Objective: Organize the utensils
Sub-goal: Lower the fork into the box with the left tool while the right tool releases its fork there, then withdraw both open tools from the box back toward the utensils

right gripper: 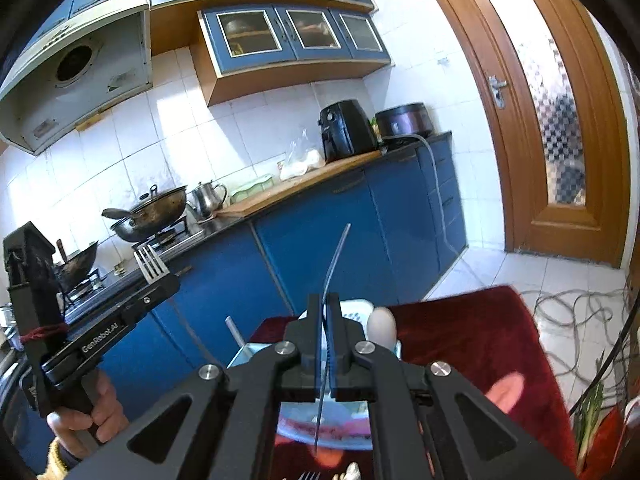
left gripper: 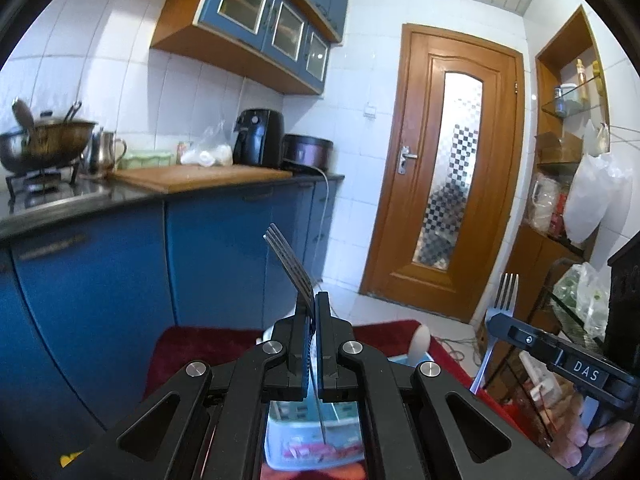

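Left gripper [left gripper: 314, 308] is clamped fully down on a steel fork [left gripper: 290, 266], pinched at the neck just below the tines; the tines stick up past the fingertips and the handle runs back down between the jaws. Right gripper [right gripper: 328, 306] is likewise closed tight on a second fork [right gripper: 336, 258], seen edge-on in its own view, tines up and handle trailing below. Each fork also shows in the other camera. Both are held in the air, clear of the red cloth [right gripper: 480, 332] on the surface below and above a white plastic container [right gripper: 352, 310] at the cloth's far edge; what that container holds I can't tell. A pale rounded object [right gripper: 382, 324] stands just beside it. Handling judgement: forks are light, rigid and not fragile, but polished steel is slippery and the shaft is thin and flat, so it can pivot between the pads. A neck grip leaves the long handle hanging as a lever, so swing is likely on fast moves. Better hold is across the flat faces near the balance point, mid-handle. Release low, since metal bounces and skids. Another fork [right gripper: 310, 475] lies at the bottom edge of the right view, untouched.
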Motion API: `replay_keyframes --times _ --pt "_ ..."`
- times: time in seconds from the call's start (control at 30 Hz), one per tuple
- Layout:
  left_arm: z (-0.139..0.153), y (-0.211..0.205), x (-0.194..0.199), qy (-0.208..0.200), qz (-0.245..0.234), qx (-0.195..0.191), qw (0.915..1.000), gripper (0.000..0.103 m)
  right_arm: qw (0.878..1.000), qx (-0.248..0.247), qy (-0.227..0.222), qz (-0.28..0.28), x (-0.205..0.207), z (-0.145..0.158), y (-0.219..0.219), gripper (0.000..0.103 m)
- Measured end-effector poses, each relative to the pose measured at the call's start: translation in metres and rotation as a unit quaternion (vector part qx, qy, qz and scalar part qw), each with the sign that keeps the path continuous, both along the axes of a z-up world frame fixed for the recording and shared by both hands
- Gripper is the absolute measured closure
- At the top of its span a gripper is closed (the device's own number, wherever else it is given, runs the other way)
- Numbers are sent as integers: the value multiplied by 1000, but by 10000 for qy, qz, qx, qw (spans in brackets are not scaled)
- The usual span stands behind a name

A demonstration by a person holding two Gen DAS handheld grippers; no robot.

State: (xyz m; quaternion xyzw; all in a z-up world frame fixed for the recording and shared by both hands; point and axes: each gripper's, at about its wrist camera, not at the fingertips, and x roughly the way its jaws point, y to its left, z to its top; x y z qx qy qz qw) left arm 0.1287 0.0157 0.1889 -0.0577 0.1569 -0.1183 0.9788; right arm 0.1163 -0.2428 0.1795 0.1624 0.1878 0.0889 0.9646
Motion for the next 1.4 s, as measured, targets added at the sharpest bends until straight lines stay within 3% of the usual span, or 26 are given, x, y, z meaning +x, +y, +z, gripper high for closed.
replay_keyframes --times 0.23,0.6,0.8,1.0,1.2,1.4 --pt "8 -6 18 -80 39 59 9999 102 9991 -300 -145 -267 21 5 -4 99" --pt "18 -13 29 -383 -36 -41 9993 102 9974 -558 -8 -446 47 -19 -5 99" --pt "7 -17 34 -271 -85 34 9996 102 9976 -617 148 -283 55 -36 0 99" --pt "-7 -5 29 -5 14 223 9997 102 9973 -613 407 -90 60 -59 8 97" --pt "-28 23 32 556 135 -2 9984 102 9969 -583 515 118 58 -66 17 97" --pt "-61 48 42 1130 317 -17 9931 100 9974 -527 435 234 46 -61 20 74"
